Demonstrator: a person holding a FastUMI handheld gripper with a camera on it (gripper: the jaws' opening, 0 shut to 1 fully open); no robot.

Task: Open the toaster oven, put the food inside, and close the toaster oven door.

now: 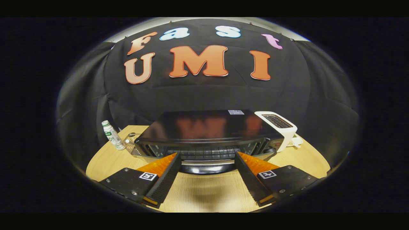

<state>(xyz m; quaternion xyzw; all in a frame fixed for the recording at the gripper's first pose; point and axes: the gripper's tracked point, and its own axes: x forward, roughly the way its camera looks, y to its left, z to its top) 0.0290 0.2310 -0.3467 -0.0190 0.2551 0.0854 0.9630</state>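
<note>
— Black cloth hangs behind everything, and below it is a round table (105, 159) with a pale wood-grain top. What sits on it?

— A toaster oven (207, 131), black with a glossy top, stands in the middle of the table, straight ahead of the gripper (207, 156). Its door (204, 166) appears swung down toward the fingers, and a wire rack (204, 154) can be seen in the opening behind it.

— And the gripper itself?

— Spread wide, with nothing between the two fingers but bare table and the front edge of the door. The left finger (166, 175) and the right one each reach up to a front corner of the oven; whether the tips touch the door I cannot tell.

— Any food?

— I cannot make any out. Left of the oven stands a small white bottle (112, 134) with a green label, upright, and just beside it, between bottle and oven, is a clear container (130, 145) whose contents are too small to read.

— On the other side?

— A white slot toaster (281, 127) stands against the oven's right rear corner, with something pale and flat at its foot.
</note>
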